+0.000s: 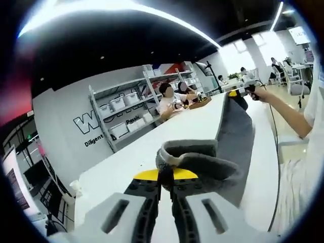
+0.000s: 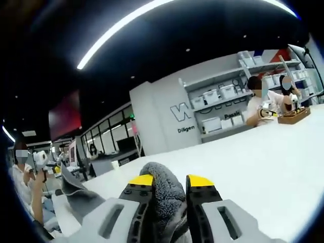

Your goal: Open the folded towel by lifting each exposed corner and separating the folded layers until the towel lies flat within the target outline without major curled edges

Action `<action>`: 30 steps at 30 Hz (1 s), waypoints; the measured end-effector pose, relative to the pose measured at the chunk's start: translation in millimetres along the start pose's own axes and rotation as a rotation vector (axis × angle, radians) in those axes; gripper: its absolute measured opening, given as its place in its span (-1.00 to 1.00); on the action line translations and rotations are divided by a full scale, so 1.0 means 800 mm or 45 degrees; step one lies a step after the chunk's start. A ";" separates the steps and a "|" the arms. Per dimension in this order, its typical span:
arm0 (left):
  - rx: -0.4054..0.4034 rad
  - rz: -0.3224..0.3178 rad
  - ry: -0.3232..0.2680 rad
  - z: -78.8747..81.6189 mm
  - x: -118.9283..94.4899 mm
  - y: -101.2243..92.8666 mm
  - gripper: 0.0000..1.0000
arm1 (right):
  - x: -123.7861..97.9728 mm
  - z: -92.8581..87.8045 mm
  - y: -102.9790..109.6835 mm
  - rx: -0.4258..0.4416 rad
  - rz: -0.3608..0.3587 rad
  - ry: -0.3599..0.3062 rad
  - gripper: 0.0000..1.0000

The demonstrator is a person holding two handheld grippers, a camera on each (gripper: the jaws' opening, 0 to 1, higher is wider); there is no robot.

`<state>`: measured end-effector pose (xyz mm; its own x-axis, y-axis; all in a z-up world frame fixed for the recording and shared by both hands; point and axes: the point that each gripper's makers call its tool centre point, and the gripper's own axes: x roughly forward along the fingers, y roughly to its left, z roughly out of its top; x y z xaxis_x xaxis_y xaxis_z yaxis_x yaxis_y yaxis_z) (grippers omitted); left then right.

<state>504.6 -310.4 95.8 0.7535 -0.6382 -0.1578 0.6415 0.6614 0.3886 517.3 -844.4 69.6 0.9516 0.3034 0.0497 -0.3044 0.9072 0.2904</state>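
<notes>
At the bottom centre of the left gripper view, your left gripper [image 1: 166, 188] has its fingers [image 1: 147, 200] pressed together on a corner of the grey towel [image 1: 235, 147]. The pinched corner curls over just above the yellow tips. From there the towel stretches as a long band toward the upper right of the frame, above the white table [image 1: 152, 147]. At its far end, in the upper right, your other hand [image 1: 263, 94] holds the right gripper [image 1: 238, 92] against the far corner of the towel; it is too small there to see how those fingers stand. Your bare forearm and white clothing fill the right edge. Behind the table, in the centre, two people [image 1: 172, 98] sit in front of grey shelves [image 1: 126, 109] with white bins, and large letters are on the grey wall [image 1: 61, 131] at the left.

At the bottom centre of the right gripper view, your right gripper [image 2: 169, 185] pinches a thick fold of the grey towel [image 2: 162, 190] between its two yellow-tipped fingers [image 2: 137, 195], which stand a little apart around the cloth. The towel runs on toward the lower left of the frame, where a person [image 2: 30, 177] at the left edge holds its other end. The white table [image 2: 253, 162] spreads over the right half. In the upper right, the shelves [image 2: 223, 109] and the two seated people [image 2: 266, 104] are visible, with a wooden tray [image 2: 293, 116] on the table beside them.
</notes>
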 end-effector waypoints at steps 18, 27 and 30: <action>0.141 -0.102 0.312 -0.070 0.015 -0.021 -0.88 | 0.014 -0.035 -0.018 -0.169 -0.107 0.191 -0.69; 0.160 -0.169 0.457 -0.104 0.016 -0.033 -0.87 | 0.019 -0.046 -0.021 -0.185 -0.106 0.236 -0.67; 0.175 -0.207 0.538 -0.121 0.016 -0.040 -0.87 | 0.018 -0.054 -0.025 -0.178 -0.116 0.276 -0.60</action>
<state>507.3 -301.6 -6.6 0.6558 -0.4939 -0.5710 0.7524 0.4900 0.4403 535.4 -845.2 23.3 0.9485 0.2603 -0.1808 -0.2353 0.9605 0.1484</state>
